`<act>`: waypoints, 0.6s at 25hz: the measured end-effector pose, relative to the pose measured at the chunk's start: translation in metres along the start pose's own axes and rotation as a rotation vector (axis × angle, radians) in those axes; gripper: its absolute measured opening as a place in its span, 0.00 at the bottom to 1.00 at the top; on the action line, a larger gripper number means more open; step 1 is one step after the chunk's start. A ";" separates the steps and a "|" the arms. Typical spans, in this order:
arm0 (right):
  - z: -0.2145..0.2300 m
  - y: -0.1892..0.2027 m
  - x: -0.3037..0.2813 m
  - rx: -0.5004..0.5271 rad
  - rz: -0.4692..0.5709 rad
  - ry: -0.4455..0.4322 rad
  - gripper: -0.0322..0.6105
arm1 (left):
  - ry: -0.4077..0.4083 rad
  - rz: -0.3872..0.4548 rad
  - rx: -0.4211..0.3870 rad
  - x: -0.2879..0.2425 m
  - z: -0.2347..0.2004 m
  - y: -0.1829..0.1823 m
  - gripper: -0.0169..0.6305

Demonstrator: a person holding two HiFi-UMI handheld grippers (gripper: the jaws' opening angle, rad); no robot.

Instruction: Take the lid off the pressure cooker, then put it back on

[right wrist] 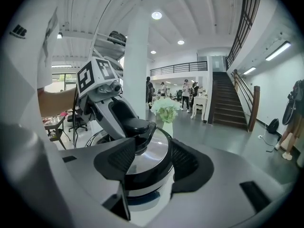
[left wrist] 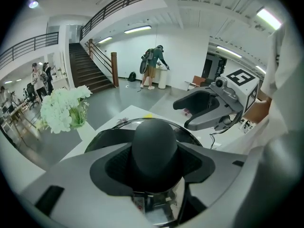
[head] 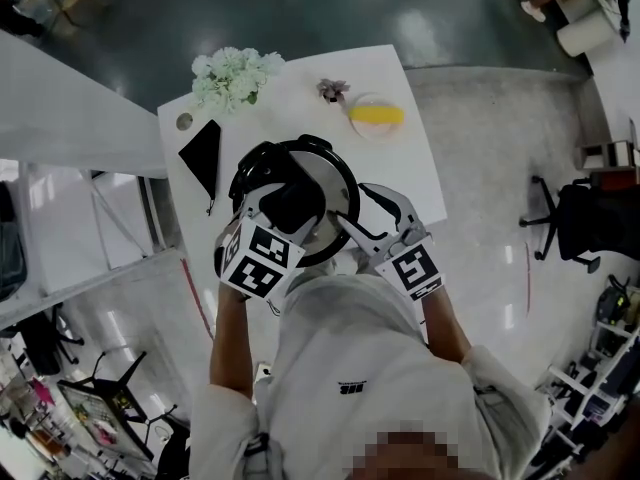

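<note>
The steel pressure cooker (head: 338, 196) stands on the white table (head: 290, 88) with its lid (right wrist: 153, 152) on the pot. My left gripper (head: 290, 206) reaches over the lid from the near left, shut on the lid's black knob (left wrist: 155, 146). The knob fills the gap between the dark pads (left wrist: 114, 167). My right gripper (head: 362, 230) is at the cooker's near right side, jaws open. In the right gripper view the cooker's rim and wall show between the right gripper's pads (right wrist: 183, 159), with no contact visible. The left gripper (right wrist: 135, 125) shows there on top of the knob.
A bunch of white flowers (head: 235, 76) stands at the table's far left corner. A yellow thing on a plate (head: 377, 116) and a small flower piece (head: 332, 90) lie beyond the cooker. A black flat object (head: 205, 153) lies left of it. An office chair (head: 585, 218) stands on the floor at right.
</note>
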State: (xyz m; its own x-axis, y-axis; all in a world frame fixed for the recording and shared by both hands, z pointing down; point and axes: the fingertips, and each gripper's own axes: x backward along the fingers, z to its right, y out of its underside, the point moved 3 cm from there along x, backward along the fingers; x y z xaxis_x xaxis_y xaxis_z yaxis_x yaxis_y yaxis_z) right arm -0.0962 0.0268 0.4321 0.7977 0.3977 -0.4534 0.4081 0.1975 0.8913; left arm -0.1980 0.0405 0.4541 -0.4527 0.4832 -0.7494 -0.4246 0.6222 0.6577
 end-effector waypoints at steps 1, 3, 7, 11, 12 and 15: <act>-0.001 0.000 -0.001 0.001 -0.001 0.000 0.42 | -0.003 -0.007 0.004 -0.001 -0.001 0.002 0.47; -0.003 0.000 -0.003 0.002 -0.002 0.001 0.42 | -0.007 -0.016 0.018 -0.001 -0.003 0.007 0.47; -0.005 -0.002 -0.008 0.008 -0.003 0.002 0.42 | 0.001 -0.013 0.057 -0.003 -0.006 0.015 0.47; -0.004 -0.003 -0.014 0.033 0.010 -0.004 0.42 | -0.006 -0.009 0.066 -0.006 -0.007 0.018 0.47; -0.005 -0.003 -0.015 0.038 0.012 -0.006 0.42 | -0.008 -0.007 0.068 -0.006 -0.008 0.019 0.47; -0.007 -0.003 -0.018 0.048 0.014 -0.012 0.42 | -0.013 -0.002 0.071 -0.006 -0.008 0.020 0.47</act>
State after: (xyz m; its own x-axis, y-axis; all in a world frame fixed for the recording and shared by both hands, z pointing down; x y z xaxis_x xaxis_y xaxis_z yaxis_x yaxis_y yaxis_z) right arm -0.1145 0.0250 0.4371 0.8086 0.3891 -0.4414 0.4178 0.1486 0.8963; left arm -0.2100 0.0444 0.4725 -0.4412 0.4897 -0.7520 -0.3684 0.6653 0.6494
